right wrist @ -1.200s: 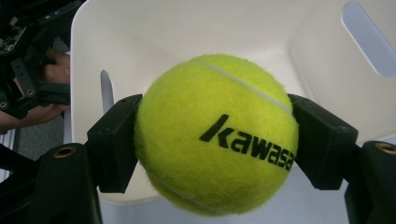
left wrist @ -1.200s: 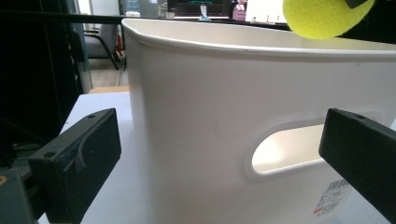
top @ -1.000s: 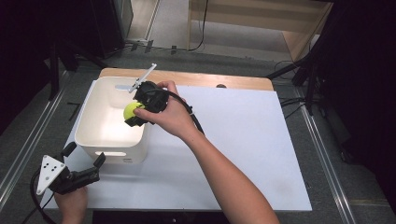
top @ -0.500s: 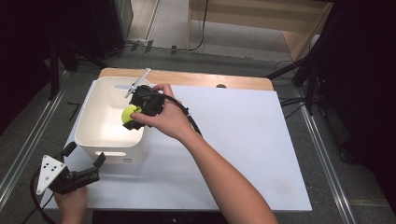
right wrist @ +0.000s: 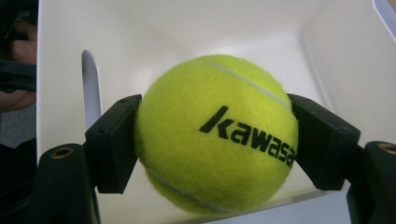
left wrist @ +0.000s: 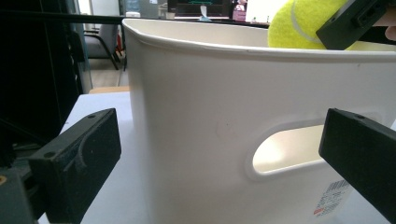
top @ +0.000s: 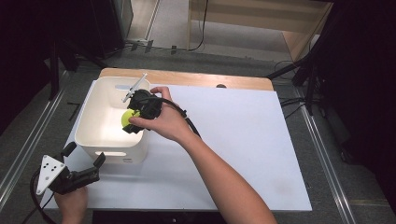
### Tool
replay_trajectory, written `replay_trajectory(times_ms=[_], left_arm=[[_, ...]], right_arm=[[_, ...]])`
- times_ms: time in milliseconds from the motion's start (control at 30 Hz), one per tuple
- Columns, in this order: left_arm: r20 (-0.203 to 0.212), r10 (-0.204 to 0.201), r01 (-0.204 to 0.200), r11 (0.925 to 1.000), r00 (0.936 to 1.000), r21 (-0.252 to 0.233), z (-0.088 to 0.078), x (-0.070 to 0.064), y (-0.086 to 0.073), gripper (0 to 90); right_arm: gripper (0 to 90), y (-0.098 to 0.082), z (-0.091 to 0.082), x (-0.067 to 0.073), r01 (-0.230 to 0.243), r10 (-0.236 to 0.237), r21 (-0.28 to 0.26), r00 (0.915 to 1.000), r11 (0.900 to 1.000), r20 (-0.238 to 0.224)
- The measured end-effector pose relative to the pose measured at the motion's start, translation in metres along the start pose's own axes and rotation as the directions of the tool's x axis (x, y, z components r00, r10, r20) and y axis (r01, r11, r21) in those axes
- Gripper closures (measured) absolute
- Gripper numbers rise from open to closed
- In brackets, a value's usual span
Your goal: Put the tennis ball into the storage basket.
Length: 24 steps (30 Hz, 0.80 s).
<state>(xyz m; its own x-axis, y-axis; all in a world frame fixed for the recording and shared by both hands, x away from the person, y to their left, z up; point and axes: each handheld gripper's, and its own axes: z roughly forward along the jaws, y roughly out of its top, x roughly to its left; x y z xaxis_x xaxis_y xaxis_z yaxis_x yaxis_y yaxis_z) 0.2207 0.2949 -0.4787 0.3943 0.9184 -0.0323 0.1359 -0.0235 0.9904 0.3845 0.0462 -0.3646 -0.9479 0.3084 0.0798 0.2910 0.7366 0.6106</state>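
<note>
Ball (right wrist: 217,135): yellow-green tennis ball, black lettering "kawasa" legible in the right gripper view. Sits between the two black jaws of the right gripper (right wrist: 215,140), one pad against each side; the jaws have just been easing apart, yet both pads touch the felt. Position: over the inside of the bin (top: 95,128), near its right wall, about level with the rim.

Same ball in the high view (top: 127,117): a small yellow patch, mostly covered by the right gripper (top: 135,116) and the hand around it. No lettering readable there.

Same ball in the left gripper view (left wrist: 303,25): its upper part rises above the bin's near rim, a black jaw of the other gripper across its right side.

Bin, white plastic: the right gripper view gives the bare inner walls (right wrist: 187,32); the left gripper view gives the outer wall (left wrist: 196,116), an oval handle slot and a barcode label at lower right.

Left gripper (top: 84,161): held just off the bin's near left corner, jaws wide apart, nothing between them; the bin's wall stands beyond them.

Table (top: 243,140): white top, wooden strip along the far edge, seen in the high view.
</note>
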Motion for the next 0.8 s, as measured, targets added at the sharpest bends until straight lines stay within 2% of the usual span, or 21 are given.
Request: replay_trajectory(times_ms=[67,167,333,367,467,533,600,700,800], left_arm=[[0.0,-0.002,0.002,1.0,1.0,-0.002,0.0,0.0,0.0,0.0],[0.0,0.0,0.0,1.0,1.0,0.001,0.0,0.0,0.0,0.0],[0.001,-0.001,0.001,1.0,1.0,0.0,0.0,0.0,0.0,0.0],[0.001,-0.001,0.001,1.0,1.0,-0.002,0.0,0.0,0.0,0.0],[0.001,-0.001,0.001,1.0,1.0,-0.002,0.0,0.0,0.0,0.0],[0.002,0.001,-0.001,1.0,1.0,-0.002,0.0,0.0,0.0,0.0],[0.001,0.002,-0.002,1.0,1.0,-0.002,0.0,0.0,0.0,0.0],[0.001,0.005,-0.005,1.0,1.0,0.0,0.0,0.0,0.0,0.0],[0.003,0.006,-0.006,1.0,1.0,-0.002,0.001,0.0,0.0,0.0]], right_arm=[[17.7,0.0,-0.001,-0.001,0.007,-0.007,-0.017,1.0,1.0,0.006],[16.7,-0.001,-0.005,-0.002,-0.007,0.007,-0.022,1.0,1.0,-0.002],[13.5,-0.002,-0.008,-0.001,-0.013,0.013,-0.028,0.9999,1.0,0.003],[10.6,-0.004,-0.01,-0.001,-0.012,0.012,-0.029,0.9998,1.0,0.013],[9.1,-0.008,-0.012,0.0,0.006,-0.004,-0.037,0.9992,0.999,0.039],[8.6,-0.009,-0.012,-0.002,0.022,-0.02,-0.05,0.9991,0.999,0.037],[7.7,-0.013,-0.017,-0.003,0.015,-0.012,-0.063,0.9988,0.998,0.047],[1.4,-0.017,-0.021,-0.003,-0.011,0.014,-0.061,0.9986,0.998,0.051],[1.4,-0.02,-0.025,-0.005,-0.016,0.02,-0.069,0.9982,0.997,0.057]])
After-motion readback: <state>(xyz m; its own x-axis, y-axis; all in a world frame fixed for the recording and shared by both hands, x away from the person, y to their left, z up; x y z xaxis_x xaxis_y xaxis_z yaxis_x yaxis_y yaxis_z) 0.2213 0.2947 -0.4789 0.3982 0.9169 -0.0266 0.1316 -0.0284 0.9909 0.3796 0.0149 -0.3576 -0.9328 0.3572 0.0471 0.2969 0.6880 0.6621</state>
